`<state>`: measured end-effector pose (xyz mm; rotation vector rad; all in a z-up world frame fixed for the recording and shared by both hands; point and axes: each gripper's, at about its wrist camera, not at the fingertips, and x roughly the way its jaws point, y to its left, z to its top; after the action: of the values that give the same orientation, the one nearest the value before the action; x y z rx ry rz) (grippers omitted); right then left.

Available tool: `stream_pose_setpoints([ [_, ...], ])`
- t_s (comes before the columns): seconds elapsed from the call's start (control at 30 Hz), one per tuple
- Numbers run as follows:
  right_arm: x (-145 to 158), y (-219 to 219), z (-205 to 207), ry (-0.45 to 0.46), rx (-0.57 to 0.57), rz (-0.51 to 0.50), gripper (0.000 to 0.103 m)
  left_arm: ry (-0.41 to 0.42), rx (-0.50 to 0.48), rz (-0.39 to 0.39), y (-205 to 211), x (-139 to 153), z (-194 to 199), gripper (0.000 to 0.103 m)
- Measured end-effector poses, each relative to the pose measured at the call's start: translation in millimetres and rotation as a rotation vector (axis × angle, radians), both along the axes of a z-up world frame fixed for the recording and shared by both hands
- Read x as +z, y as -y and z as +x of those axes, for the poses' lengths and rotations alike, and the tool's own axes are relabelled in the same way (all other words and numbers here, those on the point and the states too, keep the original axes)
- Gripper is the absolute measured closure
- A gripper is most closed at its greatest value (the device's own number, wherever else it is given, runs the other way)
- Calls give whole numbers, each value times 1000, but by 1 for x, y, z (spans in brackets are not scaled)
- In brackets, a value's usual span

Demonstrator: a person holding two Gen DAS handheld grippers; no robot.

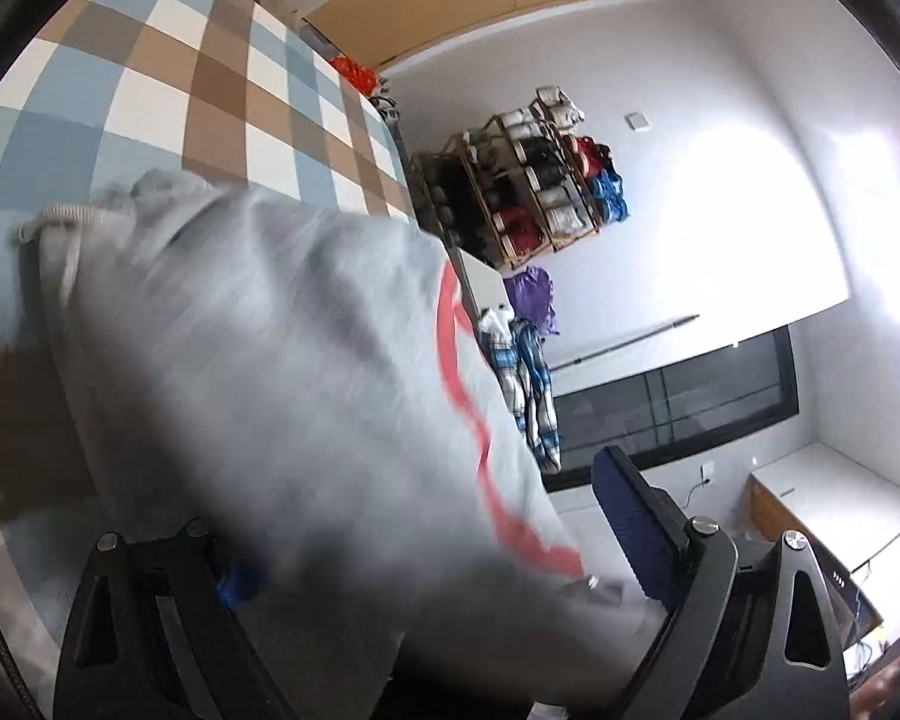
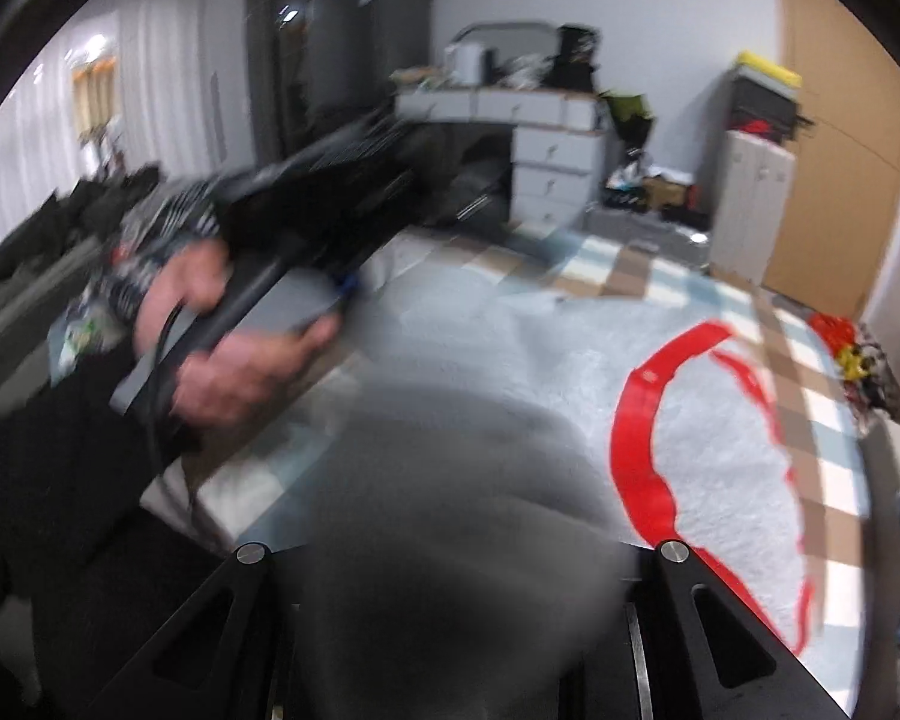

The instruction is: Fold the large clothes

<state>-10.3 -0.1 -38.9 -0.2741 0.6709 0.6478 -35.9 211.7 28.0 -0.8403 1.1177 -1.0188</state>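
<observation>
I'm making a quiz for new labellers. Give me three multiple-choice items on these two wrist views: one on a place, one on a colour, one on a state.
1. Where does the grey sweatshirt lie?
A. on the checked bed cover
B. on a chair
C. on the shelf

2. What colour is the print on the sweatshirt?
A. green
B. red
C. black

3. What is the left claw doing?
A. hanging with nothing in it
B. resting on the floor
C. has sweatshirt cloth between its fingers

Answers:
1 A: checks show all round the cloth.
2 B: a red curved band crosses the grey.
3 C: grey cloth bunches between the two fingers; the right claw looks likewise.
</observation>
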Motion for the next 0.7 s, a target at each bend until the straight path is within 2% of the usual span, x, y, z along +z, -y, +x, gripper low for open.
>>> stream_pose_setpoints([
  [0.07,-21,-13,2,-35,7,-38,80,-55,-14,-37,0,-11,11,7],
  [0.17,-47,-23,9,-98,-23,-48,77,-139,-19,-49,-9,-33,21,7],
  [0.23,-56,-29,11,-88,-41,-62,74,-170,-17,-39,-12,-39,20,7],
  [0.33,-62,-39,3,-52,6,-103,49,-179,-18,4,-18,-34,12,7],
  [0.4,-62,-43,-3,-54,52,-89,23,-167,-31,72,-10,-26,8,7],
  [0.47,-57,-37,-4,-82,108,-55,17,-145,-37,178,-1,-18,5,7],
  [0.53,-45,-21,1,-173,150,43,16,-137,-28,252,4,-12,2,7],
  [0.63,-22,24,18,-395,223,320,16,-126,4,329,5,-4,1,7],
  [0.7,-4,63,33,-522,277,529,13,-135,22,336,6,-3,3,7],
])
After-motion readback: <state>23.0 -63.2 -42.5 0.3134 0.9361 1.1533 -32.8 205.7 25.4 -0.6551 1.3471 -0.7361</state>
